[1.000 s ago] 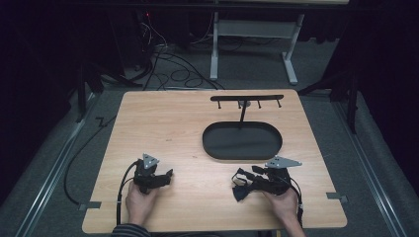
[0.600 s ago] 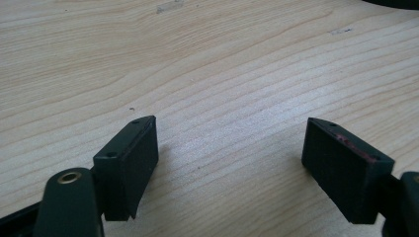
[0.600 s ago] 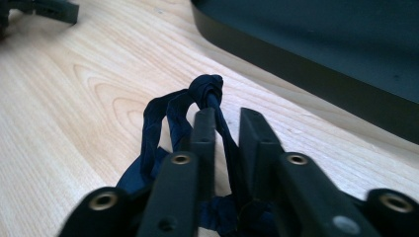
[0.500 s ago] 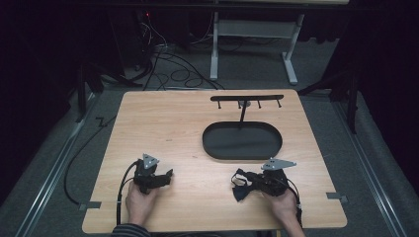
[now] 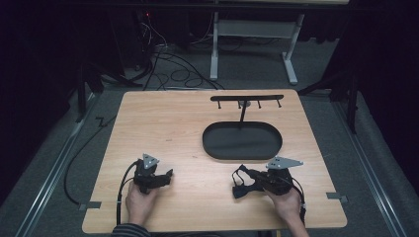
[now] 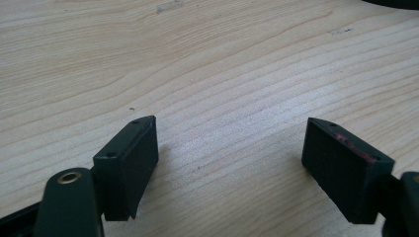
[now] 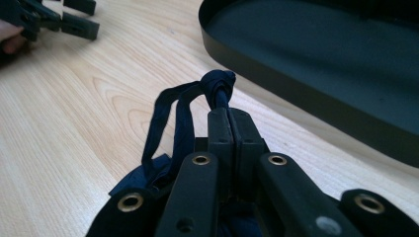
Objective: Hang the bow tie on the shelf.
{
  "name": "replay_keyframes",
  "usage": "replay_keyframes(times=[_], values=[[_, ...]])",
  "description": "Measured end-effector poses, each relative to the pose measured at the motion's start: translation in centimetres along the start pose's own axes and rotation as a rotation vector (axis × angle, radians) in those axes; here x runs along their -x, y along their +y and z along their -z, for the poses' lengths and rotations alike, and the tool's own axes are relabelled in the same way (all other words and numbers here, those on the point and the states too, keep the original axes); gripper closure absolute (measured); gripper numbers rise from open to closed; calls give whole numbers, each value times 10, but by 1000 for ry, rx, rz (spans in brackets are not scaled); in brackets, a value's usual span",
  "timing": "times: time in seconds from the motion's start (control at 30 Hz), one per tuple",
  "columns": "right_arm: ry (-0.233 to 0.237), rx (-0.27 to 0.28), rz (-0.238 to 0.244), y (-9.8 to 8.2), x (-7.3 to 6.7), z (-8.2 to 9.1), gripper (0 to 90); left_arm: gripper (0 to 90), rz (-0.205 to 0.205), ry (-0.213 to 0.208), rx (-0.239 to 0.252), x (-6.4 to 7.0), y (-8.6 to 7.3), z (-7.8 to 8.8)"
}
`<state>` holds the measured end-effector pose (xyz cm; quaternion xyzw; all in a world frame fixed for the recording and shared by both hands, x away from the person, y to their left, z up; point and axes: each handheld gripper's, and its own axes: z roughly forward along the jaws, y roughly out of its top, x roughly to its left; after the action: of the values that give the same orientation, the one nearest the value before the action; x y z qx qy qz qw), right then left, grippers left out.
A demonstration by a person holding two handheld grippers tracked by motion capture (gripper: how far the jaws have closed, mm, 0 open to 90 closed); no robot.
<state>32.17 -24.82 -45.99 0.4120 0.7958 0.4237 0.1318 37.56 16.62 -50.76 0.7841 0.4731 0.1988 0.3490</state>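
My right gripper (image 5: 247,180) is shut on a dark blue knotted fabric strap (image 7: 217,84); the knot pokes out past the closed jaws and a loop (image 7: 168,123) hangs to the left. In the high view the strap (image 5: 240,182) droops at the gripper's left end, near the table's front right. My left gripper (image 5: 165,177) rests low over the front left of the wooden table (image 5: 168,123). Its jaws stand wide apart over bare wood, with nothing between the pads (image 6: 131,163).
A black oval tray (image 5: 242,140) lies just beyond the right gripper, its rim (image 7: 296,103) close ahead in the right gripper view. A black hook rack (image 5: 246,98) stands on a post behind it. Cables and a desk frame lie on the floor past the table.
The right gripper with the strap has shifted slightly on the table. The left gripper has stayed where it was.
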Motion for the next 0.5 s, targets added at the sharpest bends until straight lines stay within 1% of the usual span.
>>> replay_keyframes(times=[0.3,0.5], values=[[-15,32,3,7,2,11,900,223,0,0,0,0,0,0],[-23,40,4,10,4,15,900,222,1,0,2,0,0,0]])
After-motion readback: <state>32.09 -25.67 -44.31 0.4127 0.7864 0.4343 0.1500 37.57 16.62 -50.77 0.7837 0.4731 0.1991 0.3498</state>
